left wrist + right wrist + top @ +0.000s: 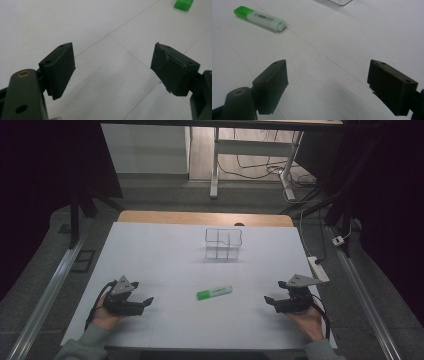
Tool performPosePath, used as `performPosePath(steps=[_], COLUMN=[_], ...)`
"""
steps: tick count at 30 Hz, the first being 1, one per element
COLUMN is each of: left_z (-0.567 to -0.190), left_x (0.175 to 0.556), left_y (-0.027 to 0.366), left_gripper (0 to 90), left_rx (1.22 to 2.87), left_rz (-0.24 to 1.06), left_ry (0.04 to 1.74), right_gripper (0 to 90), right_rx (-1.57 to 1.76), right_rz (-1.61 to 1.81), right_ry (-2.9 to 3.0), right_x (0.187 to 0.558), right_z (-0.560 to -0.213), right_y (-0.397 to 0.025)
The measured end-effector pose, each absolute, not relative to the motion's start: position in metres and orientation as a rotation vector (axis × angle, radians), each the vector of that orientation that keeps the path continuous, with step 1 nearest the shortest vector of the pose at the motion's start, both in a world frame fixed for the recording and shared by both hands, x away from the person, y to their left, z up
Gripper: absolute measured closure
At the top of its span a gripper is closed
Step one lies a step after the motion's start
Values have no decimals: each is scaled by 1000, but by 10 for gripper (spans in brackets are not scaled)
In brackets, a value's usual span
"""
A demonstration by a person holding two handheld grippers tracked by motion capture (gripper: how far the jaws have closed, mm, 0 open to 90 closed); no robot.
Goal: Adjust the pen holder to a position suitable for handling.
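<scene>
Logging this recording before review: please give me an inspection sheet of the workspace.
Surface: white sheet over a wooden table, thin grid lines.
Job's things: green highlighter lying flat at centre; clear divided container behind it, apparently empty.
Clutter: nothing seen.
Grippers: left tool and right tool both open, low at the near edge, holding nothing.
Cables: power strip with a white lead at the right edge.
Surroundings: dark room, desk legs behind.

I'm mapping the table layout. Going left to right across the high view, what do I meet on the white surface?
Left tongs → green highlighter → right tongs. The clear compartment box sits farther back, above the highlighter's right end, so its place in the order is unclear.
</scene>
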State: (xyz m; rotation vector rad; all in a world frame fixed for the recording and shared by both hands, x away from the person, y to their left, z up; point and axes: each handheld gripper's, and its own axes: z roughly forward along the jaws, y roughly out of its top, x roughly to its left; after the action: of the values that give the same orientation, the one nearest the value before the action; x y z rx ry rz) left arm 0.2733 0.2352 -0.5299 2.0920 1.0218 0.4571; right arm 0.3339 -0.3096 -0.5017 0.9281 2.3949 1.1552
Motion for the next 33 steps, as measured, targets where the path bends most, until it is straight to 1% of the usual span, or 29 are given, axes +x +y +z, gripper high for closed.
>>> performPosePath(steps=[33], left_z=[-531], left_x=[273], left_y=[235], left_gripper=[190], left_rx=[2099], left_rz=[452], left_ry=[1015], right_gripper=[164], right_rx=[951], right_rz=[1141], right_ry=[2398], right_x=[337], right_z=[-504], right_y=[-304])
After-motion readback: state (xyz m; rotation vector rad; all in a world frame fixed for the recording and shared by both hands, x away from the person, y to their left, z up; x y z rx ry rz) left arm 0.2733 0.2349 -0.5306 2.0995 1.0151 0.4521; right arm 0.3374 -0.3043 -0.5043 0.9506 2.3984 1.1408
